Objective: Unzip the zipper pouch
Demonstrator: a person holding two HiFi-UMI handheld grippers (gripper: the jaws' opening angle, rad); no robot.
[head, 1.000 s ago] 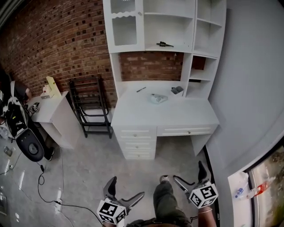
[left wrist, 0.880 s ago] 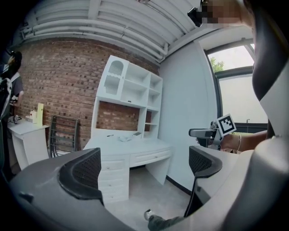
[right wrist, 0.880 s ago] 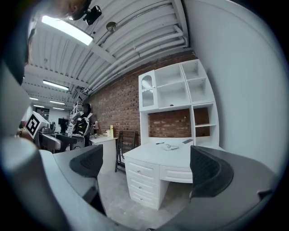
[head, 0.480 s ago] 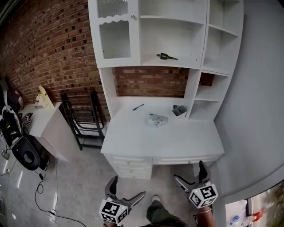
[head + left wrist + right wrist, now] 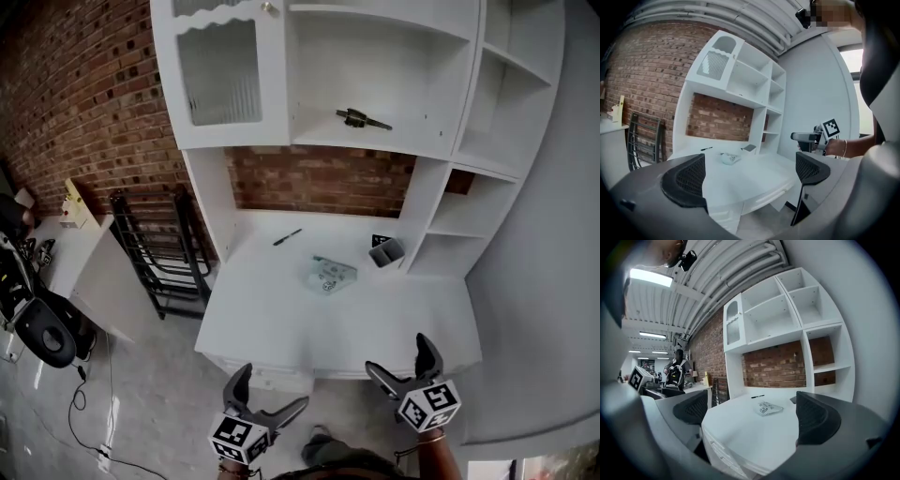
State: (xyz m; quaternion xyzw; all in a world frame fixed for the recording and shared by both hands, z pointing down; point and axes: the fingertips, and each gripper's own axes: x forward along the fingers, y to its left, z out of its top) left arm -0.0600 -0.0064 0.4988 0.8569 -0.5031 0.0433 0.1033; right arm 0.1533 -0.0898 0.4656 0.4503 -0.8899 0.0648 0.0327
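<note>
Zipper pouch [image 5: 330, 275]: lies flat on the white desk [image 5: 281, 319], toward the back, and nothing touches it.
Left gripper [image 5: 272, 386]: jaws spread wide with nothing between them, low before the desk's front edge, well apart from the pouch.
Right gripper [image 5: 397, 354]: also spread and empty, at the front edge.
Around the pouch: black pen [image 5: 287, 237] behind-left, grey holder [image 5: 385, 251] right.

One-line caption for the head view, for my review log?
Left gripper and right gripper open short of the white desk, zipper pouch untouched at its middle.
</note>
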